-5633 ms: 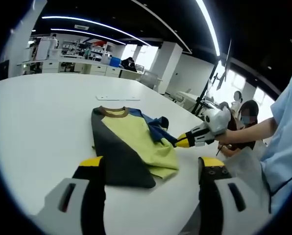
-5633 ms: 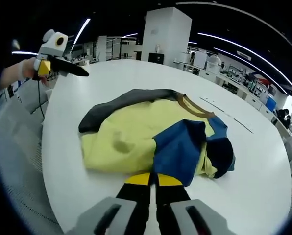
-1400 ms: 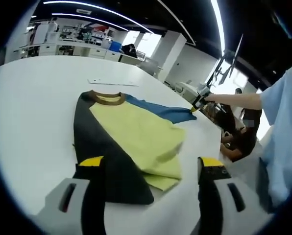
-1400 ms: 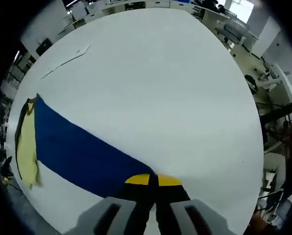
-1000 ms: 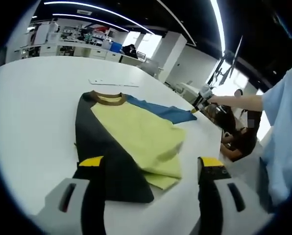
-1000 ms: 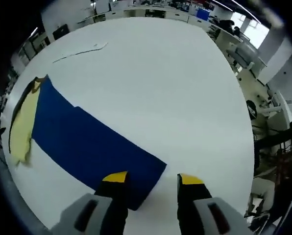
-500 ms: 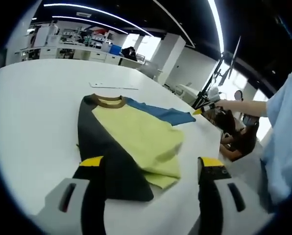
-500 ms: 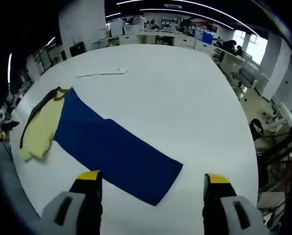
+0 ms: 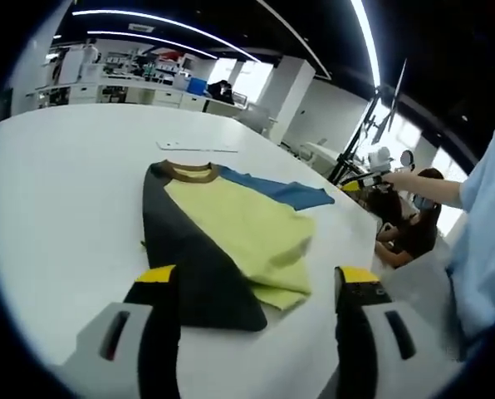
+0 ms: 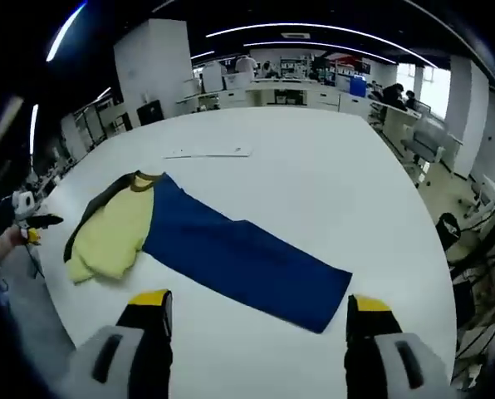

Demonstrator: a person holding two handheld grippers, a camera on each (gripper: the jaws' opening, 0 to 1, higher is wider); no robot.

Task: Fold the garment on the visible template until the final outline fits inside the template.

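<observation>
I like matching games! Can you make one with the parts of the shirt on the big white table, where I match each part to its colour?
Things:
1. The long sleeve stretched out flat on the table
2. The collar
3. The middle of the shirt
4. The sleeve side nearest the left claw

Colours:
a. yellow
b. dark grey
c. blue
d. brown

Pairs: 1-c, 2-d, 3-a, 4-b
</observation>
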